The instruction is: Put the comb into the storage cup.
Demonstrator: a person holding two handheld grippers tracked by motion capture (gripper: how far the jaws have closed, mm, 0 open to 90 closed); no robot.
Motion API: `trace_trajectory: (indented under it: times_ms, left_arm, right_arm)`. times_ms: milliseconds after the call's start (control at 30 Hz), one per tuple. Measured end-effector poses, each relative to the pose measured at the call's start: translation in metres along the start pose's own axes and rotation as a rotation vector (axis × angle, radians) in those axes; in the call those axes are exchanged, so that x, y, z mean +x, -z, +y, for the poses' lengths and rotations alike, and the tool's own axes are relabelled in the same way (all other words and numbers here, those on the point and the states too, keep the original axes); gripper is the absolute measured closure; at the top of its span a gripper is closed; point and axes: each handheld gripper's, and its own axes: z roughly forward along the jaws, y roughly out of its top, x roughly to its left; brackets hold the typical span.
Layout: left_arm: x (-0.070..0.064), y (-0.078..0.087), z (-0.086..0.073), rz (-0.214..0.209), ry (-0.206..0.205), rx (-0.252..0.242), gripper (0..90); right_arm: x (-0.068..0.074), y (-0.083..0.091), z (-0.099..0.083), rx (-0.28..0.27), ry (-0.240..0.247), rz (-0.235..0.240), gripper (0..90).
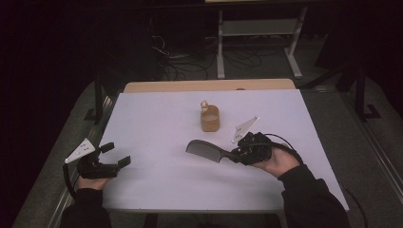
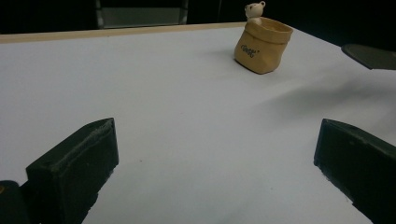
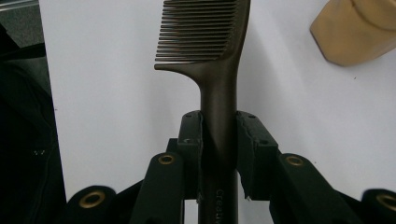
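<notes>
Right claw point(image 1: 236, 154) clamped on the handle of a dark comb point(image 1: 205, 150), jaws pressed against both sides of the handle in the right gripper view point(image 3: 218, 135). Comb point(image 3: 210, 42) held out level above the white surface point(image 1: 157, 123), toothed end pointing toward the left side, handle end in the jaws near the right front of the surface. Teeth facing the person's side in the high view. Raised lettering on the handle near the jaws, too cut off to read.

Left claw point(image 1: 118, 155) spread wide apart, nothing between the jaws, low at the left front edge of the surface; bare white surface point(image 2: 187, 116) between its two black jaws point(image 2: 212, 163).

Small tan pouch point(image 1: 209, 118) upright near the middle of the surface, beyond the comb and apart from it, with a pale bear figure point(image 2: 255, 10) peeking over its rim. Same pouch point(image 2: 263, 45) well ahead of the left claw, dark print on its side. Edge of the pouch point(image 3: 355, 32) at upper right in the right gripper view, clear of the comb.
</notes>
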Motion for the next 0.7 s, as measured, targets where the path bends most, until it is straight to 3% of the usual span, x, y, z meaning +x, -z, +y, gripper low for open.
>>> trace_trajectory:
  times_ms: [433,700]
  left_arm:
    - [-0.002,0.001,0.003,-0.023,0.006,-0.028,0.0]
    - [-0.007,0.001,0.011,-0.050,-0.013,-0.036,0.0]
  right_arm:
    - [-0.004,0.010,0.015,-0.040,0.021,-0.003,71.2]
    - [-0.006,0.014,0.025,-0.062,0.032,-0.013,71.1]
